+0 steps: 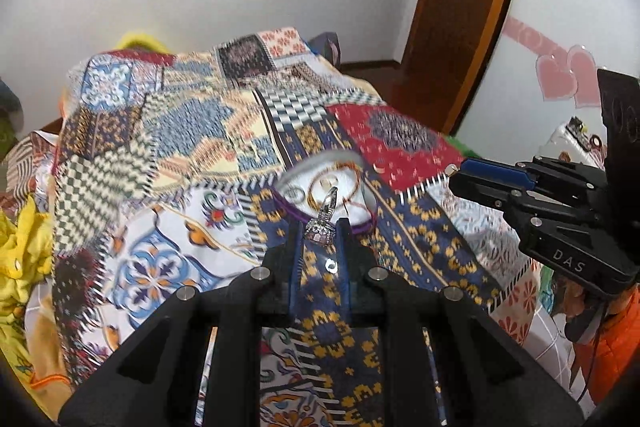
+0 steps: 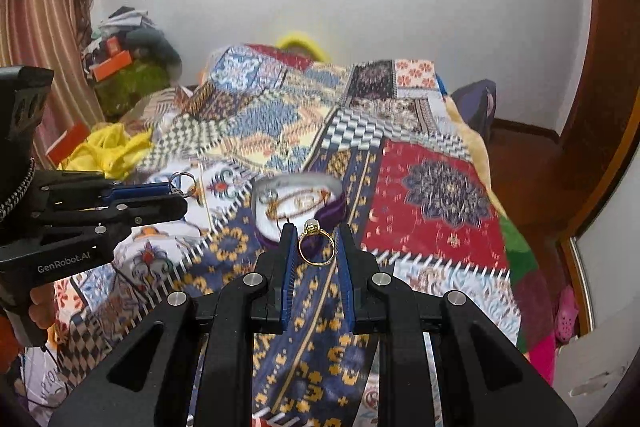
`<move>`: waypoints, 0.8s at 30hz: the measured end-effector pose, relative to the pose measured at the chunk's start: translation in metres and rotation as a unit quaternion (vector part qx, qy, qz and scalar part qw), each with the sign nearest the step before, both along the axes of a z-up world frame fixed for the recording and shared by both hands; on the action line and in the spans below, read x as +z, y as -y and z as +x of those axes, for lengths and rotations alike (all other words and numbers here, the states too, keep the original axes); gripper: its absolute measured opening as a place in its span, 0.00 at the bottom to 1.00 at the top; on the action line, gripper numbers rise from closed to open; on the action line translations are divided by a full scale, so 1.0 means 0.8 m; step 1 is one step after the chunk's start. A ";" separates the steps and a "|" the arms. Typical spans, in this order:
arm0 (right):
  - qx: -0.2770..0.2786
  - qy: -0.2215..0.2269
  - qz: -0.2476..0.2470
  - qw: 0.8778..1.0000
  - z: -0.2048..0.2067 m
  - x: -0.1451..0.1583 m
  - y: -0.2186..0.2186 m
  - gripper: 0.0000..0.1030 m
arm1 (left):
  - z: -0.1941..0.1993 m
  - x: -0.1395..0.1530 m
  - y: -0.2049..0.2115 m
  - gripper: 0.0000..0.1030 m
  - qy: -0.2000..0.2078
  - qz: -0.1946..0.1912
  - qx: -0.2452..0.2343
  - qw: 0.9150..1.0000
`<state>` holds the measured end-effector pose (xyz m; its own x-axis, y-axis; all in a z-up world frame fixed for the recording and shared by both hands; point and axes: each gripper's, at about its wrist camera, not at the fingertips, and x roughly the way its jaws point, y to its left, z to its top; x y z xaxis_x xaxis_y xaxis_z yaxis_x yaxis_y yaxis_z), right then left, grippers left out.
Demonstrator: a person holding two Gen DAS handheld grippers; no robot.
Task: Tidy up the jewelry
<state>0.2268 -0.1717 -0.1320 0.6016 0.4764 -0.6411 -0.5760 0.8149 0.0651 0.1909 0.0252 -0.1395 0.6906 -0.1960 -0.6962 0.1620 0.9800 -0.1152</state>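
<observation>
The left claw (image 1: 321, 231) is clenched on a silver ring (image 1: 325, 217) set with clear stones, pinched at the very tips of its fingers, band standing upright. The right claw (image 2: 316, 241) grips a gold ring (image 2: 316, 246) with a pale stone on top, its band spanning the gap between the blue pads (image 2: 289, 267). Both claws hang above a bed covered by a patchwork quilt (image 2: 432, 187). Just beyond each claw's tips lies a round white jewelry box (image 2: 294, 205) with a purple rim, holding gold chains and another ring. Farther off stand a white wall and a wooden door (image 1: 460, 7).
</observation>
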 end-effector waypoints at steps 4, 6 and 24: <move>0.001 0.015 0.013 1.000 0.007 0.014 -0.006 0.17 | 0.006 0.016 -0.008 0.14 0.018 -0.005 0.006 1.000; 0.001 0.019 0.019 1.000 0.012 0.018 -0.009 0.17 | 0.010 0.021 -0.011 0.14 0.025 -0.008 0.008 1.000; 0.016 -0.012 0.034 0.999 0.062 -0.008 -0.046 0.17 | 0.072 -0.016 -0.016 0.14 0.006 -0.022 0.002 1.000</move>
<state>0.2768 -0.1351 -0.1382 0.5699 0.5381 -0.6210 -0.5993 0.7892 0.1339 0.2487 0.0378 -0.1525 0.6997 -0.2232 -0.6787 0.1601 0.9748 -0.1556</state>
